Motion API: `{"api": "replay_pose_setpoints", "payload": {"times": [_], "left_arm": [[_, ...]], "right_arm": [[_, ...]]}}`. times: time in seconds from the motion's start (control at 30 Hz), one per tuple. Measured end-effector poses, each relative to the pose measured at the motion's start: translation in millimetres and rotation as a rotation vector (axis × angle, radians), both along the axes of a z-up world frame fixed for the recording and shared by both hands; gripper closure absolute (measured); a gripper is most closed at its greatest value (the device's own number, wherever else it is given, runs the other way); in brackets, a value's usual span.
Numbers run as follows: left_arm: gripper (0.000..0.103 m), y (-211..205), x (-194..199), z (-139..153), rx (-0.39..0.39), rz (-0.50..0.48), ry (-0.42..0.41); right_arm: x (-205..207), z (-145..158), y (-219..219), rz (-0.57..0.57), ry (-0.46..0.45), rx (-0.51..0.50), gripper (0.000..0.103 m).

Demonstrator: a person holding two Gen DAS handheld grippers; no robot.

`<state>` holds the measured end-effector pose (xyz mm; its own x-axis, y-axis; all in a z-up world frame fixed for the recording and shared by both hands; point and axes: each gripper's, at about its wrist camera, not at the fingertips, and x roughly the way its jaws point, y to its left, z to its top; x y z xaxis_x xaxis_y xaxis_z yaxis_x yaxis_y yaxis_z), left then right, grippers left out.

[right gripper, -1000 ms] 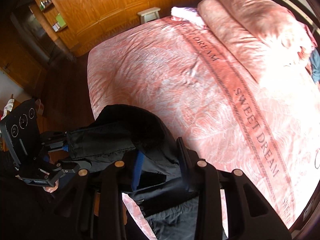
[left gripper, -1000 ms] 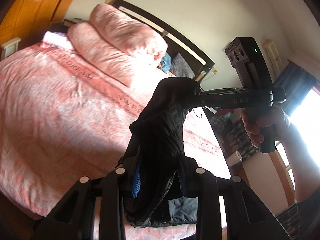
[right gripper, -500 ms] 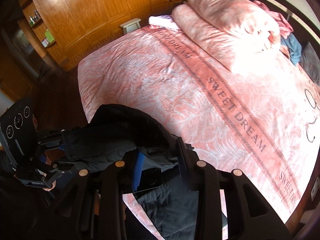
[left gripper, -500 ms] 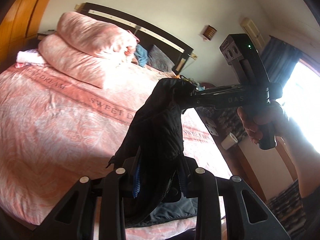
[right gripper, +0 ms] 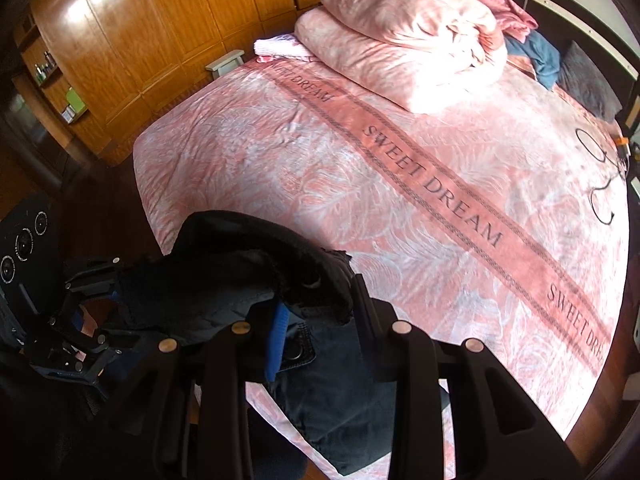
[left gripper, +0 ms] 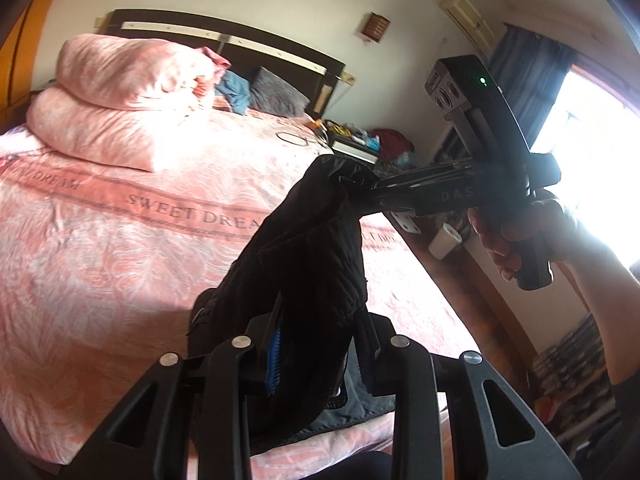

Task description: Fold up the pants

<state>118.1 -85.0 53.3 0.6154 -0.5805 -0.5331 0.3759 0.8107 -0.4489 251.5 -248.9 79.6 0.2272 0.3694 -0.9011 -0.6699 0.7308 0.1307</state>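
Note:
Black pants (left gripper: 304,264) hang bunched between the two grippers above the near edge of the pink bed (left gripper: 120,260). My left gripper (left gripper: 316,340) is shut on one end of the waistband. At the upper right of that view, a hand holds my right gripper (left gripper: 368,188), shut on the other end. In the right wrist view my right gripper (right gripper: 316,312) pinches the pants (right gripper: 224,276), whose lower part drapes onto the bed (right gripper: 320,180). The left gripper (right gripper: 116,300) grips the cloth at the far left.
A folded pink duvet (right gripper: 400,40) and clothes lie at the headboard. A black cable (right gripper: 600,184) lies on the bed's right side. Wooden wardrobes (right gripper: 140,40) and a small stool (right gripper: 226,62) stand beyond it. A cluttered nightstand (left gripper: 360,140) and bright window (left gripper: 592,160) are on the right.
Both grippers have carried the pants sideways along the bed's near edge, with their grip unchanged. The views have swung towards the headboard and the window side.

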Motion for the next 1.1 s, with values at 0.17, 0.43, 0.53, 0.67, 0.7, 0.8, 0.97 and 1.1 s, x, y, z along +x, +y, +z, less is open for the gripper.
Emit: {"api": "replay_pose_setpoints", "payload": {"times": [0.17,0.43,0.53,0.67,0.7,0.8,0.97,1.1], "left_arm": [[0.073,-39,1,-8,0.047,-0.057,0.004],[0.074,-108,4,-38,0.161,-0.148,0.021],[0.074,-128,4,-52,0.195,-0.173,0.030],[0.074,-151,3,-68,0.230,-0.204,0.052],[0.074,-156,4,-71,0.239,-0.209,0.054],[0.074,-170,4,-81,0.263,-0.226,0.068],[0.074,-193,0,-97,0.312,-0.249,0.083],[0.074,-208,1,-110,0.352,-0.266,0.096]], "right_arm": [[-5,-17,-37,-0.039,0.006,0.007,0.074],[-5,-57,-83,-0.079,0.028,0.012,0.075],[-6,-73,-99,-0.092,0.042,0.013,0.076],[-7,-94,-118,-0.102,0.058,0.017,0.077],[-7,-98,-121,-0.105,0.062,0.019,0.077],[-8,-112,-133,-0.110,0.069,0.024,0.078],[-8,-132,-153,-0.122,0.082,0.041,0.078],[-8,-148,-167,-0.132,0.093,0.050,0.078]]}}
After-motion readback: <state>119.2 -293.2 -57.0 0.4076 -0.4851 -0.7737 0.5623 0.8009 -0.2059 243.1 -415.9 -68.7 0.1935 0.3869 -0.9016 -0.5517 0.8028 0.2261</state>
